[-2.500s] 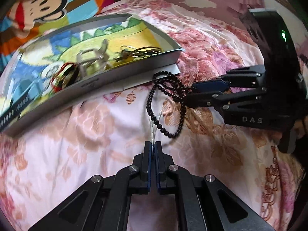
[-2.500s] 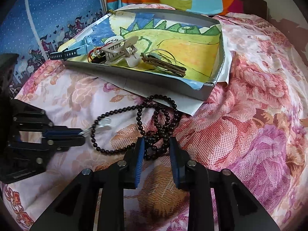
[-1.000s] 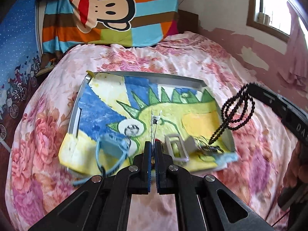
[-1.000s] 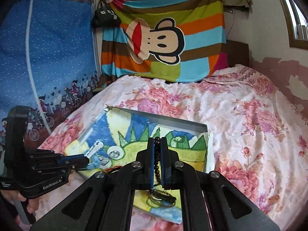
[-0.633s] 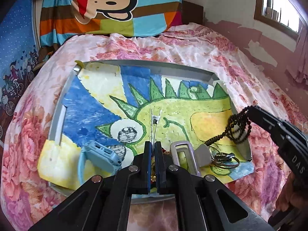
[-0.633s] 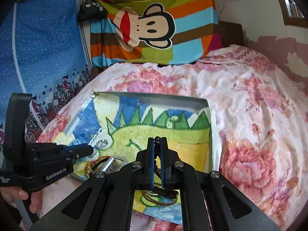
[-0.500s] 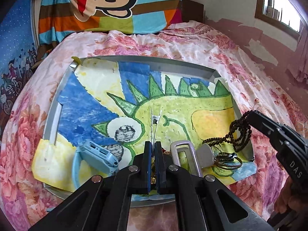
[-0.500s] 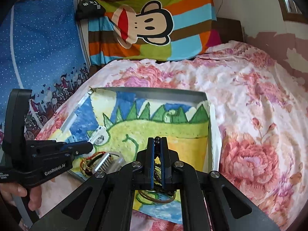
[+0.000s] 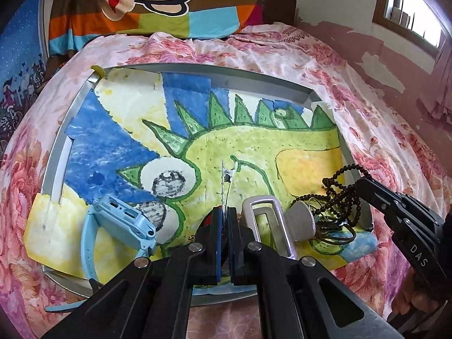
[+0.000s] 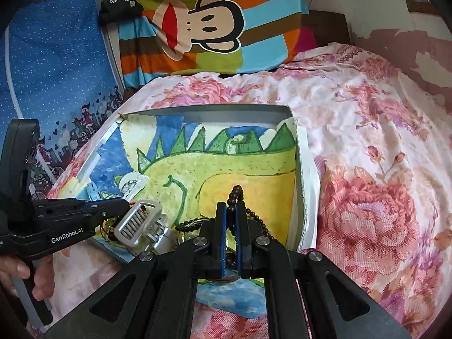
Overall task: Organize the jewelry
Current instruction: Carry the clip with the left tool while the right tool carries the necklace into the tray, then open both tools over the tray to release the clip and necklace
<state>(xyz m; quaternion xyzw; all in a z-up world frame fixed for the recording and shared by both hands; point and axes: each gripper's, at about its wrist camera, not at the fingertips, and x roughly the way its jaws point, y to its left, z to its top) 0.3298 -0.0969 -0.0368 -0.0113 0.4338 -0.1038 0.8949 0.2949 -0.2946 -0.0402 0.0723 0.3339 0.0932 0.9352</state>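
Right gripper pinching black bead necklace low over tray; left gripper clamped on its thin clasp end. Risk: beads tangling with rings on release.

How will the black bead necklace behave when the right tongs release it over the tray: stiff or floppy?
Probably floppy: the bead necklace droops in loose loops from the right tongs, which are shut on it. It should collapse into a pile rather than keep its shape. Its strands may snag the thin rings lying in the tray underneath.
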